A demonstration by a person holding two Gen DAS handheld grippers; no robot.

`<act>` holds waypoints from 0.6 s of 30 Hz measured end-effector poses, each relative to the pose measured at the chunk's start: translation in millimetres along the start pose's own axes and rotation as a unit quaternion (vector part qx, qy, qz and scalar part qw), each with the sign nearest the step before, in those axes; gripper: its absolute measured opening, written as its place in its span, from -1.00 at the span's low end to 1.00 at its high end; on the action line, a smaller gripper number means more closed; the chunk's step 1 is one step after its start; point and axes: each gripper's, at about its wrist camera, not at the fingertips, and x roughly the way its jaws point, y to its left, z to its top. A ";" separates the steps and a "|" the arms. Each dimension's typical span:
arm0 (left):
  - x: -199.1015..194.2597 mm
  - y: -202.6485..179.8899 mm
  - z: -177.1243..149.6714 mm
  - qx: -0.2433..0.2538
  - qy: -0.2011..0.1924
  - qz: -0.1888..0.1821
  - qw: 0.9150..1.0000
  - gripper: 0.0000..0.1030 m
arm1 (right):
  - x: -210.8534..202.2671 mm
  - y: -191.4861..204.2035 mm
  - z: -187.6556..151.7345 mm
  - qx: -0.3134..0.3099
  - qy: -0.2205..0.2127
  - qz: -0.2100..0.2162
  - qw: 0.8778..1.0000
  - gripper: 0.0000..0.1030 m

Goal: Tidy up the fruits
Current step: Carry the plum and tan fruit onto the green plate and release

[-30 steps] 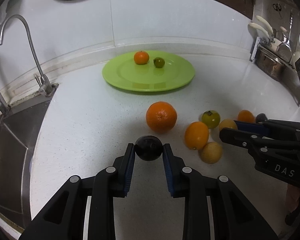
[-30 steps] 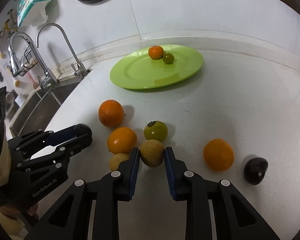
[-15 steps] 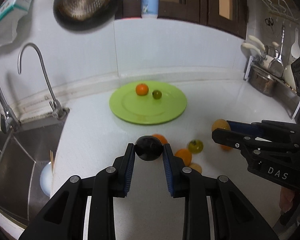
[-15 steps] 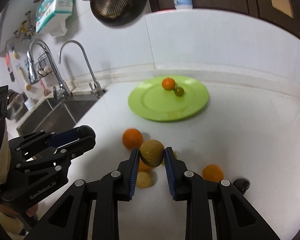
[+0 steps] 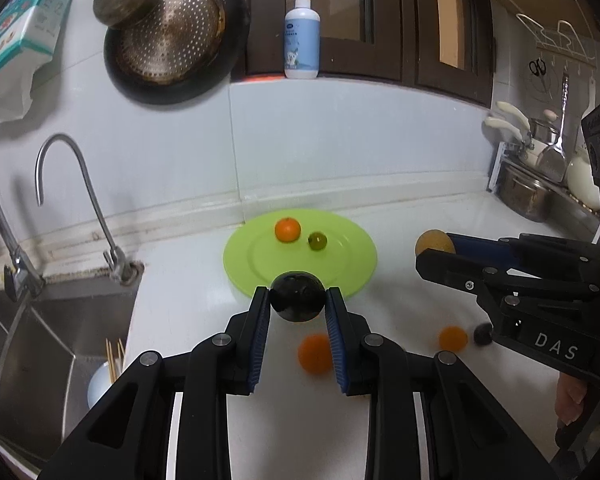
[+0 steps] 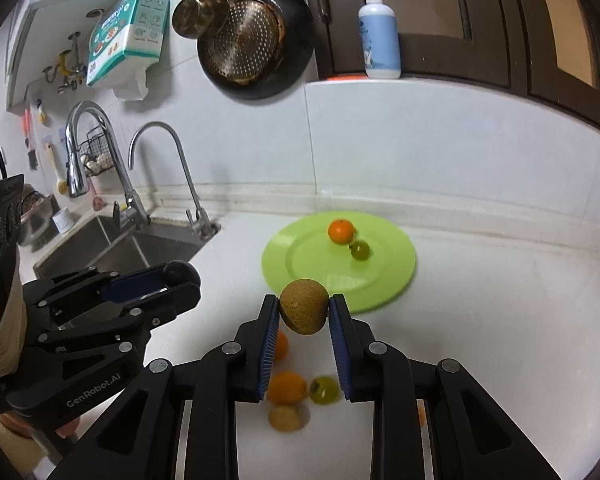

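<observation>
I have a dark fruit (image 5: 297,297), round, smooth and faintly glossy, pinched between the ribbed blue pads of my left hand-held gripper (image 5: 298,306), lifted clear of the desk (image 5: 188,280) so it can travel to the plate (image 5: 352,276). My right hand-held gripper (image 6: 304,312) clamps a brown fruit (image 6: 304,311), matte and rough-skinned, raised likewise. The plate, lime green, glossy and shallow, lies at 12 o'clock of both, already bearing a mandarin (image 5: 287,229) and a small green fruit (image 5: 317,241) near its far rim. Loose oranges (image 6: 286,388) wait blurred below on the speckled white desk.
</observation>
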 end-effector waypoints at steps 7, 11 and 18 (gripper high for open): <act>21.7 9.1 28.4 0.001 -0.002 0.002 1.000 -0.45 | 14.1 -4.1 30.0 -0.009 -0.009 0.002 1.000 -0.48; 38.9 15.3 38.9 -0.003 0.010 -0.004 1.000 -0.45 | 29.0 -8.4 44.4 -0.012 -0.001 0.002 1.000 -0.48; 75.7 24.5 51.7 -0.016 0.039 -0.009 0.999 -0.45 | 62.3 -24.2 63.6 -0.007 0.025 0.003 1.000 -0.48</act>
